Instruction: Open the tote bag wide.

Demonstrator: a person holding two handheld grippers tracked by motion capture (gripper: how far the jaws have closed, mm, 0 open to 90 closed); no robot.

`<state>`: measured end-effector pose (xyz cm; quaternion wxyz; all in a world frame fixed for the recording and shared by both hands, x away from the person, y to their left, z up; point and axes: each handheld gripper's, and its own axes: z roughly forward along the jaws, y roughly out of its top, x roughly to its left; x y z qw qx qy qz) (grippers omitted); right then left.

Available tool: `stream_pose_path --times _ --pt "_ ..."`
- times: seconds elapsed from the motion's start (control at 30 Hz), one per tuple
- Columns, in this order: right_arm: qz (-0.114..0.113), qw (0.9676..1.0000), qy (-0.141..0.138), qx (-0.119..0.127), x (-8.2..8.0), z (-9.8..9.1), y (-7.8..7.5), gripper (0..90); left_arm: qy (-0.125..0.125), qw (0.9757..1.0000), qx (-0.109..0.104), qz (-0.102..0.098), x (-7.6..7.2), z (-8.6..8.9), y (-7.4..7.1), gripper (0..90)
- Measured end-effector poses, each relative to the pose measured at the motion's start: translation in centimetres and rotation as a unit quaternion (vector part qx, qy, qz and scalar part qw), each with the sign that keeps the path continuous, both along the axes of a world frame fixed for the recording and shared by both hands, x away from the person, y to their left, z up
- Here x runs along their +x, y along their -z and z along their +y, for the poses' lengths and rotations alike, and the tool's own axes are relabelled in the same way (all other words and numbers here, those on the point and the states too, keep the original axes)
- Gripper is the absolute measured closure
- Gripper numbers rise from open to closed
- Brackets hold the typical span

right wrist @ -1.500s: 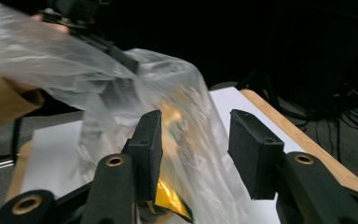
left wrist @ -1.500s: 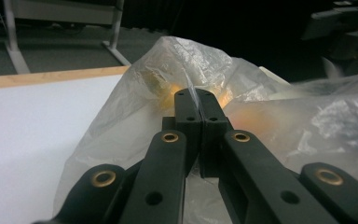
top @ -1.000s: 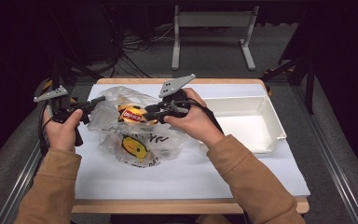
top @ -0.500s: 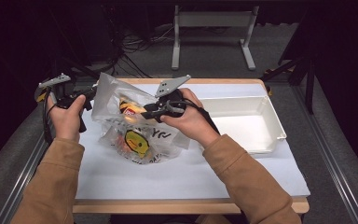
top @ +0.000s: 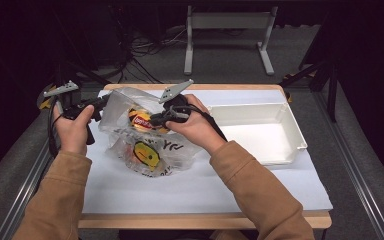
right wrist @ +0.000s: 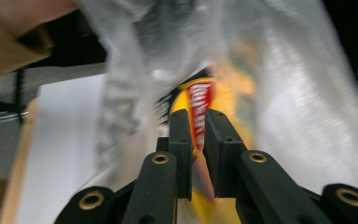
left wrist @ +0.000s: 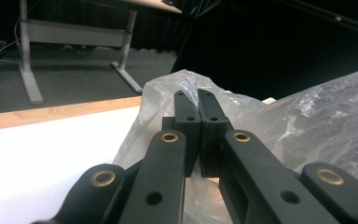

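A clear plastic bag [top: 172, 150] lies on the white mat, holding a yellow snack packet with a red label [top: 140, 120] and a second yellow packet [top: 146, 154]. My left gripper [top: 105, 102] is shut on the bag's left edge and holds it up; in the left gripper view the film [left wrist: 317, 116] is pinched between the closed jaws [left wrist: 198, 100]. My right gripper [top: 152, 120] reaches into the bag's mouth. Its jaws [right wrist: 199, 116] have just been closing and now pinch the edge of the red-labelled packet [right wrist: 199, 95], with bag film [right wrist: 298, 93] draped around them.
An empty white tray [top: 285, 150] sits at the right of the table, beside my right hand. The white mat [top: 205, 185] spreads out in front of the bag. A metal stand [top: 227, 22] and cables lie on the floor beyond the far edge.
My left gripper has lifted the bag's edge up and to the left. My right gripper has pushed further into the bag and narrowed its jaws onto the red-labelled packet.
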<state>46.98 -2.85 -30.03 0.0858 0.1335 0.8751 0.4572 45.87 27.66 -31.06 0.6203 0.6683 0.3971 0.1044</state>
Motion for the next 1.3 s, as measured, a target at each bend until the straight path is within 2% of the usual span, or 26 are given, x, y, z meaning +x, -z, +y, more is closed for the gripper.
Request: stream_pose_path --times 0.1,0.2,0.27,0.3,0.33,0.37,0.4,0.47,0.5,0.57,0.67,0.8,0.9,1.07,1.2,1.3 --pt "-0.030 0.9992 0.025 0.006 0.6 0.4 -0.2 76.4 0.005 1.0000 -0.003 -0.001 -0.3 0.1 -0.2 88.8" --pt "-0.062 0.9968 0.049 0.007 1.3 0.7 -0.2 70.7 0.004 1.0000 -0.004 -0.003 -0.3 0.3 -0.2 88.8" --pt "-0.060 0.9968 0.053 0.007 1.5 0.7 -0.2 69.0 0.003 1.0000 -0.004 -0.002 -0.3 0.3 -0.2 88.8" --pt "-0.053 0.9970 0.056 0.013 1.7 0.7 -0.1 64.9 0.001 1.0000 -0.003 0.000 -0.2 0.4 -0.1 88.8" --pt "-0.035 0.9973 0.055 0.032 2.1 0.8 0.2 48.1 0.000 1.0000 -0.006 0.005 0.0 0.5 0.1 88.7" --pt "-0.029 0.9977 0.049 0.035 2.2 0.9 0.4 41.7 0.000 0.9999 -0.008 0.008 0.0 0.6 0.2 88.7" --pt "-0.019 0.9983 0.038 0.039 2.2 1.0 0.5 39.5 0.000 0.9999 -0.009 0.010 0.1 0.6 0.3 88.7" --pt "-0.020 0.9985 0.027 0.043 2.0 1.1 0.6 39.4 -0.001 0.9999 -0.010 0.010 0.1 0.6 0.4 88.7" --pt "-0.041 0.9982 0.009 0.043 1.3 1.4 0.3 39.4 -0.001 0.9999 -0.009 0.012 0.2 0.5 0.5 88.7" --pt "-0.044 0.9977 -0.010 0.051 0.6 1.9 0.0 41.2 -0.003 0.9999 -0.011 0.010 0.2 0.4 0.4 88.7" --pt "-0.036 0.9981 -0.030 0.039 0.3 2.6 -0.1 42.5 0.002 0.9999 -0.013 0.009 0.2 0.1 0.3 88.7" --pt "-0.025 0.9988 -0.027 0.031 0.7 2.9 0.3 39.3 0.004 0.9999 -0.013 0.007 0.2 -0.1 0.2 88.6" --pt "-0.021 0.9995 -0.009 0.021 1.5 2.6 0.9 35.1 0.004 0.9999 -0.013 0.007 0.2 0.1 0.3 88.6" --pt "-0.015 0.9999 0.000 0.006 2.0 2.5 1.6 30.8 0.003 0.9998 -0.015 0.013 0.3 0.3 0.7 88.5" --pt "-0.008 0.9999 0.001 -0.010 2.1 2.7 2.2 27.7 0.006 0.9997 -0.016 0.019 0.3 0.5 1.0 88.5" --pt "-0.007 0.9997 -0.011 -0.021 2.0 3.0 2.5 28.0 0.007 0.9997 -0.015 0.017 0.2 0.4 0.9 88.5"
